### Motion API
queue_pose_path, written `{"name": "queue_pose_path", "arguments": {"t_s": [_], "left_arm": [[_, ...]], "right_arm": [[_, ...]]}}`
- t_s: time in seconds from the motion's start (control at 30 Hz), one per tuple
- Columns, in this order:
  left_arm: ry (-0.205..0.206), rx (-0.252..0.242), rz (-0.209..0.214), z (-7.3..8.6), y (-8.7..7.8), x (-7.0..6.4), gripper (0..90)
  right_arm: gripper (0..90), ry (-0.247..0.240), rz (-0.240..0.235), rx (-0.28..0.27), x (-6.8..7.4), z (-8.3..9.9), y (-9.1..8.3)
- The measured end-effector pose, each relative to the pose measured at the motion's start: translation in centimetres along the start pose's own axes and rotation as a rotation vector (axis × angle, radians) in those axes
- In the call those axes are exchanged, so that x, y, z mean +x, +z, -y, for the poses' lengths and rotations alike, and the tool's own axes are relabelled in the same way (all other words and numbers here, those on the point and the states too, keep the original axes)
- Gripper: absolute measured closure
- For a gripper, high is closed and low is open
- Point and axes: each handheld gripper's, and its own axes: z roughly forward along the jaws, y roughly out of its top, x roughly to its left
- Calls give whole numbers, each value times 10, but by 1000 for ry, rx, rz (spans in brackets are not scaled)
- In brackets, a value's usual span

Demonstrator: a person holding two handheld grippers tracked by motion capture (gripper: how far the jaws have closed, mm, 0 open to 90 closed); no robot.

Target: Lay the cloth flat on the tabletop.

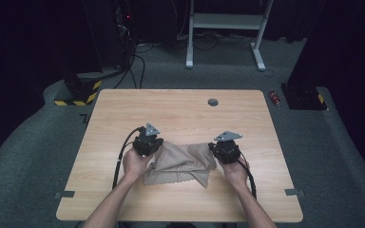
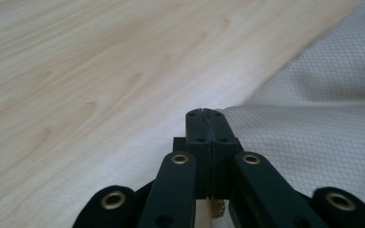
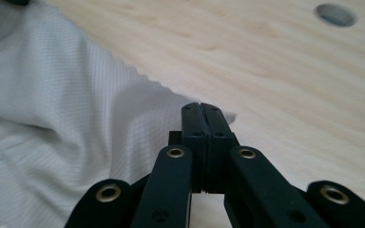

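**Both claws pinched on cloth corners**

Nearest me, the tan cloth [image 1: 183, 164] lies rumpled at the table's [image 1: 123, 109] middle, its scalloped hem toward me. My left gripper [image 1: 153, 148] clamps its far-left corner, jaws pressed together. My right gripper [image 1: 217, 151] clamps the far-right corner likewise. Farther off sits a grey round plug [image 1: 213, 102].

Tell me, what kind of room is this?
Probably a lab or recording studio rather than a home: a bare wooden table stands on grey carpet among dark curtains, with hazard-striped equipment bases and loose cables behind it. A person works a tan cloth there.
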Motion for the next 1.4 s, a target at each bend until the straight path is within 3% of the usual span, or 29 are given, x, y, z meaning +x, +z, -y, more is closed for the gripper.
{"name": "queue_pose_path", "arguments": {"t_s": [0.13,0.2,0.27,0.37,0.43,0.57,0.7,0.77,0.93,1.1,1.17,1.4], "left_arm": [[-91,16,-50,8,18,17,883],[-132,41,-52,12,24,22,767],[-138,54,-52,14,22,23,676],[-143,26,-43,18,12,23,611],[-152,39,-28,19,8,23,579],[-145,82,-34,24,15,22,573],[-154,91,-46,26,25,22,605],[-142,89,-48,25,27,21,633],[-109,99,-37,22,30,18,731],[-59,122,-20,16,33,14,884],[-68,114,-11,16,33,15,891],[-93,90,-12,11,32,23,896]], "right_arm": [[892,34,47,29,-13,-4,14],[846,59,58,63,-18,-1,24],[788,85,52,77,-22,3,28],[738,134,39,59,-27,11,25],[721,173,40,56,-33,16,21],[709,194,36,59,-36,18,22],[700,185,45,70,-32,14,31],[703,182,52,56,-31,13,36],[706,195,52,89,-31,11,51],[804,174,59,100,-29,6,56],[881,154,70,102,-28,5,57],[896,141,90,82,-29,4,52]]}}
